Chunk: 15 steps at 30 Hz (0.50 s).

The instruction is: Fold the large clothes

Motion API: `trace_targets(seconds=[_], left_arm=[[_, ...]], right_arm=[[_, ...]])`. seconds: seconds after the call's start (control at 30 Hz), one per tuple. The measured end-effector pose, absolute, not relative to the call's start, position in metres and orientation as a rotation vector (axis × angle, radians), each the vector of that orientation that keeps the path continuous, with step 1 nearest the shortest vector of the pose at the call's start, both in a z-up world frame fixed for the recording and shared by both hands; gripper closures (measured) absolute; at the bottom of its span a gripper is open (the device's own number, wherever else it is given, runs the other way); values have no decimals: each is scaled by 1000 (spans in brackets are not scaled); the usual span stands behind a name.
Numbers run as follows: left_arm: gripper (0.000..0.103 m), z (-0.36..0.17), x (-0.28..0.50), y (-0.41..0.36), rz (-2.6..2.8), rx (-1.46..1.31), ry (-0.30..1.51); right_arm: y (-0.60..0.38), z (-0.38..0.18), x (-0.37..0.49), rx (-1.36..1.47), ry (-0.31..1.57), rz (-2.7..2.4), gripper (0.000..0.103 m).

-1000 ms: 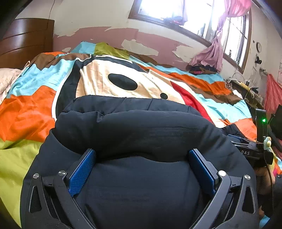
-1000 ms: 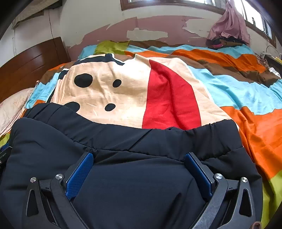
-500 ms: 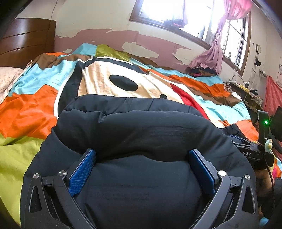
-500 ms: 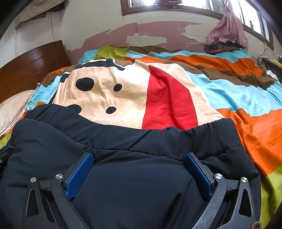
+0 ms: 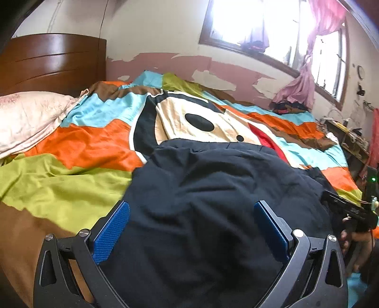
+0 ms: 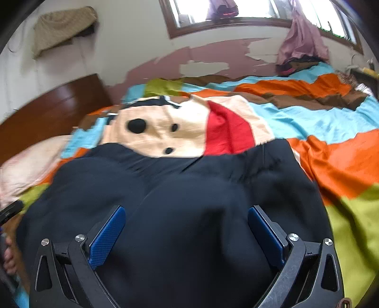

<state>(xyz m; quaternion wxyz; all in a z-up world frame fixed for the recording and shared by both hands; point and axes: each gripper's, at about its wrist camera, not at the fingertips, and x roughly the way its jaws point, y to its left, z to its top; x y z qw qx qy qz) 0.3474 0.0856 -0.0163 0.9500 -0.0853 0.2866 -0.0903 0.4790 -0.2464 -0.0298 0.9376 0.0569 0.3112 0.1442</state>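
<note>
A large dark navy garment lies folded over on the bed and fills the lower half of both views; it also shows in the right wrist view. My left gripper is open, its blue pads wide apart over the garment's left part. My right gripper is open, its blue pads spread over the garment's right part. Neither pair of pads pinches cloth. The right gripper body shows at the right edge of the left wrist view.
A bright patchwork bedspread in orange, blue, green and cream covers the bed. A pale pillow and a dark wooden headboard are at the left. A wall with windows stands behind. A cluttered side table is at the right.
Both grippers have pulled back and risen, so more bedspread, the pillow and wall show. The garment's folded top layer has settled flatter. The right wrist view is blurred by motion.
</note>
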Motion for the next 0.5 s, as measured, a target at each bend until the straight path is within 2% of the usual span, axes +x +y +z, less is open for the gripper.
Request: trace_targets(seconds=[0.27,0.5], left_arm=[[1,-30,342,142,-100,-313,644],[1,-35,374,168,-206,-429,736]], right_arm=[[-280,-21,350,109,666,277,0],[-296,-26,315,189,685,176,0]])
